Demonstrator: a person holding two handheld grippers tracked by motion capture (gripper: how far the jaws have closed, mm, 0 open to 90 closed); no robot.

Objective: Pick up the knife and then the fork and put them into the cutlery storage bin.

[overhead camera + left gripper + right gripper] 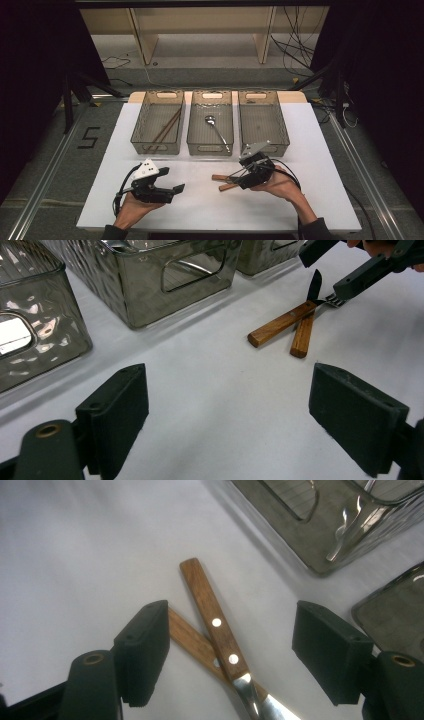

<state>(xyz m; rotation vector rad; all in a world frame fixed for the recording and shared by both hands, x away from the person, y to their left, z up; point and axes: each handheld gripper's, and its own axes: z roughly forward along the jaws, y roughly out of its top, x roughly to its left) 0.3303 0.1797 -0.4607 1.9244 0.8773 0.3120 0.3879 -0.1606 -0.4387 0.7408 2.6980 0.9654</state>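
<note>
Two wooden-handled utensils, a knife (215, 625) and a fork (302, 333), lie crossed on the white table (200, 200), at about 5 o'clock from the middle bin (210, 123). Right gripper (239, 175) is spread open, jaws straddling the crossed handles, gripping nothing. Left gripper (172, 191) sits at 9 o'clock from the utensils, well apart, jaws wide and empty. Left bin (158, 121) holds chopsticks (165, 131); the middle bin holds a spoon (216, 129).
</note>
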